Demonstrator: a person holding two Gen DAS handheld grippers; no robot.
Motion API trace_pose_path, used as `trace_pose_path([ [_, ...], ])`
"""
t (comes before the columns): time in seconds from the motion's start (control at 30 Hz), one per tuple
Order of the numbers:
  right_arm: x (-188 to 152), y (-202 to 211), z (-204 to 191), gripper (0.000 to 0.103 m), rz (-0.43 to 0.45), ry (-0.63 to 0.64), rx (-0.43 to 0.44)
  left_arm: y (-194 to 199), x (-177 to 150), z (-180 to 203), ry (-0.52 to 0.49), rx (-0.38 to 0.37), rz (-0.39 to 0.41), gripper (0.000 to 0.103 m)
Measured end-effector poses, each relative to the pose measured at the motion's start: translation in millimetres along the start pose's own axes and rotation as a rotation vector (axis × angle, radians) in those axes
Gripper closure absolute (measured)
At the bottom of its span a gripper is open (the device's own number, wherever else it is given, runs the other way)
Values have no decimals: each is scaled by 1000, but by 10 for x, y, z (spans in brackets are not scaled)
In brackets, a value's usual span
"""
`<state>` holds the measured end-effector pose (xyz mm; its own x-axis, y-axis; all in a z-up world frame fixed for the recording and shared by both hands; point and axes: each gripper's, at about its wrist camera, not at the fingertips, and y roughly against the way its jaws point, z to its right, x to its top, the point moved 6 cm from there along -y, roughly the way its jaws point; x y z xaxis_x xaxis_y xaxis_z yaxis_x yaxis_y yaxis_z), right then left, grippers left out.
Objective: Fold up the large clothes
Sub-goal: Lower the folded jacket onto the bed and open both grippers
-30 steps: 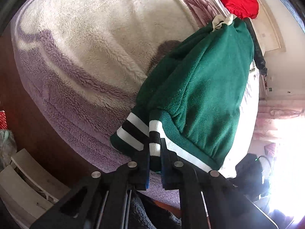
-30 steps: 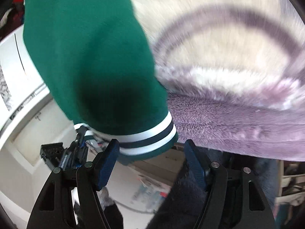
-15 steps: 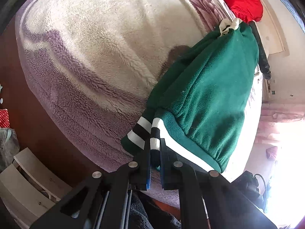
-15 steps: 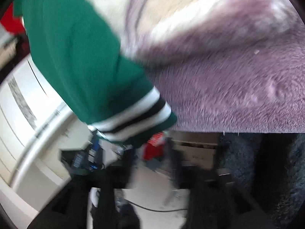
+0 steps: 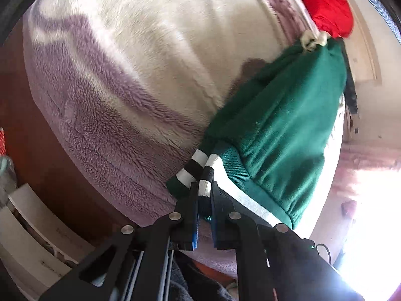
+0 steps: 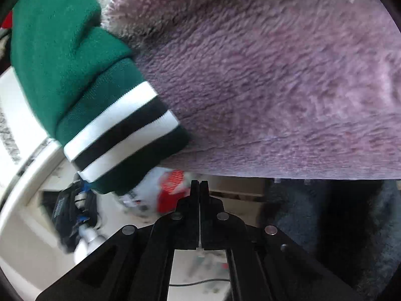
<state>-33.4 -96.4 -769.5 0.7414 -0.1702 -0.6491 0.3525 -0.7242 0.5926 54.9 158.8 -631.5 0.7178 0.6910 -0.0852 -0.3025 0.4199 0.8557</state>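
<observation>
Biggest thing here is the fuzzy blanket (image 5: 140, 80), cream in the middle with a purple band round its edge, covering what looks like a bed. On it lies the green sweater (image 5: 288, 115), bunched lengthwise into a long roll. It lies along the blanket's right side in the left wrist view, collar end (image 5: 313, 40) far up near a red cloth (image 5: 328, 2), and the hem and cuffs hang over the near edge towards the grippers. So the long axis runs pretty much straight away from the left gripper (image 5: 204, 195).

That left gripper is clamped down narrow on the striped ribbing (image 5: 206, 175), white and black bands pinched right between the pads. The striped cuff (image 5: 191, 165) sits just beside it, touching the left finger.

The right gripper (image 6: 199, 188) has its jaws pressed together with nothing between them. In its own view the striped sweater end (image 6: 125, 135) dangles off the blanket edge (image 6: 275, 165) up and to the left of the tips, near but not touching. Some blurry clutter on the floor below; can't tell what it is.

My read: the left hand owns the near end, the right hand is free. If the next fold brings hem to collar, the right has to open and catch that hanging end first.
</observation>
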Motion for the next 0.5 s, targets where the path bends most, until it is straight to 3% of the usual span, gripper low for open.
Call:
trace_pose_path([
  [0.03,12,56,-12,103,0,-3,17,9,10,5,3,0,-10,96],
  [0.1,58,239,-70,99,23,32,10,91,-6,58,-19,10,-29,93],
  [0.17,80,497,-158,69,53,85,-17,228,-32,74,-17,16,-41,88],
  [0.2,113,654,-197,40,82,114,-15,322,-38,75,-10,30,-39,85],
  [0.23,157,750,-260,25,107,136,-20,420,-34,84,-5,47,-32,85],
  [0.3,247,1025,-397,25,159,176,-34,642,18,181,-24,74,-7,83],
  [0.33,291,1177,-491,25,192,199,-43,736,63,274,-40,72,10,77],
  [0.37,318,1283,-581,25,218,219,-39,821,127,419,-76,74,32,69],
  [0.4,363,1406,-688,25,248,237,-33,877,214,610,-119,64,54,50],
  [0.43,414,1524,-800,25,284,254,-43,901,332,856,-171,43,78,43],
  [0.5,546,1763,-1072,18,378,315,-65,834,568,1275,-246,9,92,43],
])
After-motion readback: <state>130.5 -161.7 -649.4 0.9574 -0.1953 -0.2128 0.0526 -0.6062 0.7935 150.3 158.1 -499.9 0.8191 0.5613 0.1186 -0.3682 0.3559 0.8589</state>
